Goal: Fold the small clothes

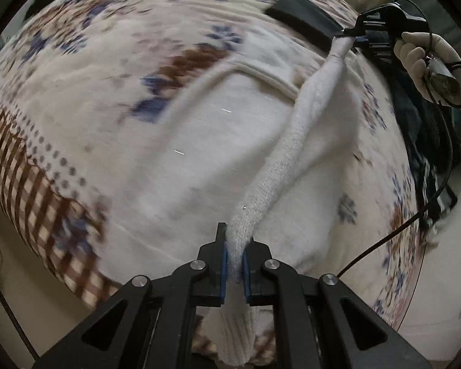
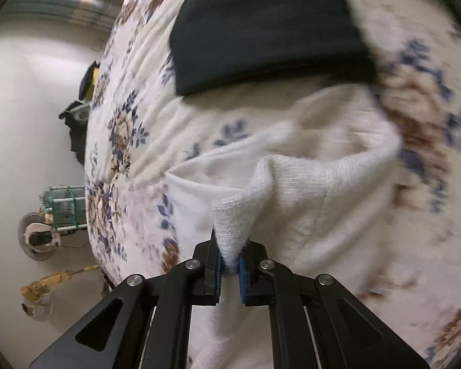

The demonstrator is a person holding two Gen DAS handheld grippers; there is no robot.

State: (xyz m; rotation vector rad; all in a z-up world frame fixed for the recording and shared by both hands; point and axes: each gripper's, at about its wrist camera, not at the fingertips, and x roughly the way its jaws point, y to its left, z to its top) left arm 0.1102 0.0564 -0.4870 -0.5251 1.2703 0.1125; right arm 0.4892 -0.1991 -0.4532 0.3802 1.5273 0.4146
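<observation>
left wrist view: left tool (image 1: 235, 258) pinched on one end of the white ribbed knit garment (image 1: 199, 141), blue pads pressed against a bunched edge of knit. same edge pulled into a taut ridge running up and to the right, ending in the right tool (image 1: 350, 33), likewise clamped on the far end and gripped by a pale gloved hand (image 1: 424, 58). likely reason for the two-point hold: keeps the edge straight so the layer can be carried over as one fold rather than sagging in the middle. rest of the garment spread flat on the bed under the ridge, on a cream floral bedspread with blue and brown flowers (image 1: 76, 61) (checked brown border along the left side). black folded cloth (image 1: 304, 21) lying beyond the garment, near the right tool, seemingly set aside as a finished piece. dark striped clothes (image 1: 427, 160) heaped at the right edge of the bed, probably waiting their turn. much motion blur, so fine detail of the bedspread not readable.

right wrist view: right tool (image 2: 229, 259) closed on a peaked corner of the white knit (image 2: 322, 184), fabric rising in a small tent from the jaws and draping down to the bed. black cloth (image 2: 261, 30) just beyond the garment, whether touching it not clear. bedspread (image 2: 123, 138) falling away to a pale floor with blurred clutter at left.

judgement: fold under way, not yet laid down.
</observation>
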